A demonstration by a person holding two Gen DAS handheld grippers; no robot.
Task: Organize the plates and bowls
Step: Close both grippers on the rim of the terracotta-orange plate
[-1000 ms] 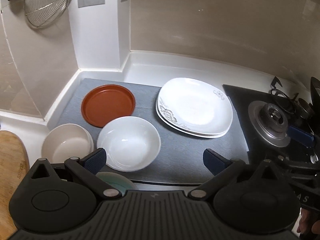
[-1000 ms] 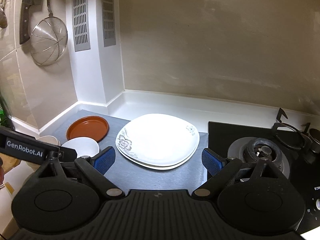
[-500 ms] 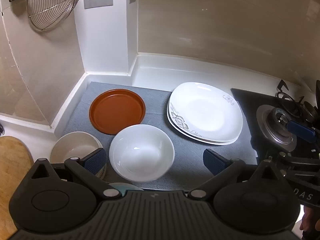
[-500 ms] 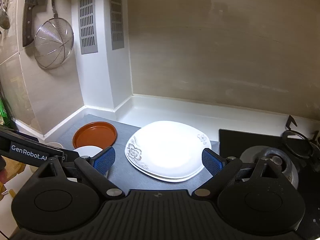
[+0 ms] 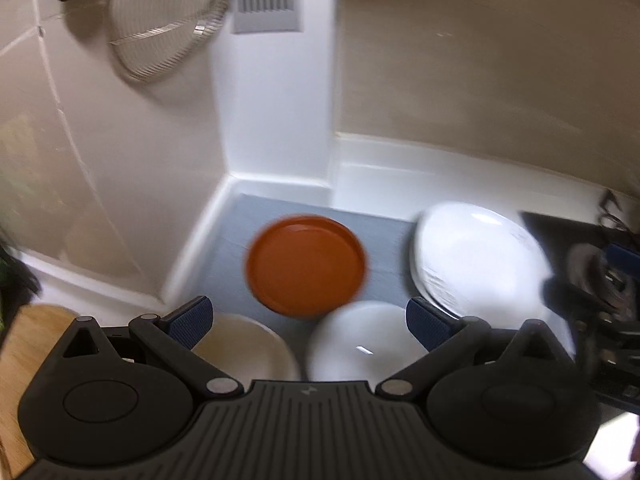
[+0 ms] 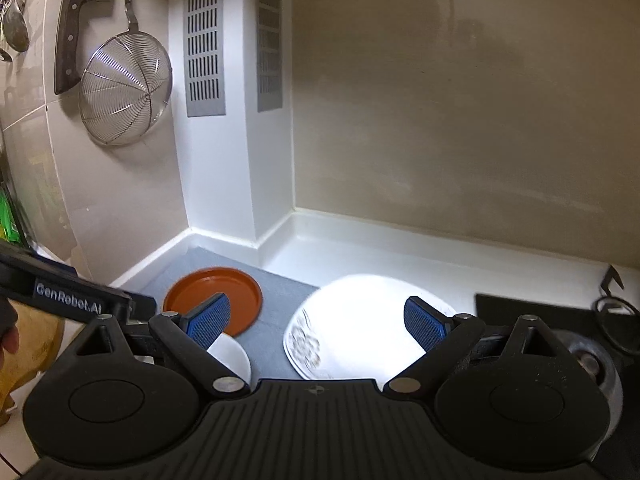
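On the grey mat (image 5: 236,240) that covers the table's corner, an orange plate (image 5: 306,266) lies flat near the white wall pillar. Just in front of it sit two bowls side by side: a cream bowl (image 5: 248,350) to the left and a white bowl (image 5: 360,344) to the right, the white one's rim touching or overlapping the orange plate's near edge; blur makes that hard to settle. Right of the orange plate rests a stack of white square plates (image 5: 476,256) with a floral print, beside the black stove (image 5: 592,264).

The left claw (image 5: 308,316) hangs above the two bowls, its blue-padded fingers spread wide with nothing between them. The right claw (image 6: 316,320) hovers over the mat, likewise spread wide and empty, with the orange plate (image 6: 212,290) behind its left finger and the white square plates (image 6: 360,320) between and behind its fingers. A wire strainer (image 6: 124,88) and a knife (image 6: 74,20) hang on the wall at the left. A wooden board (image 5: 24,344) shows at the left edge of the table.
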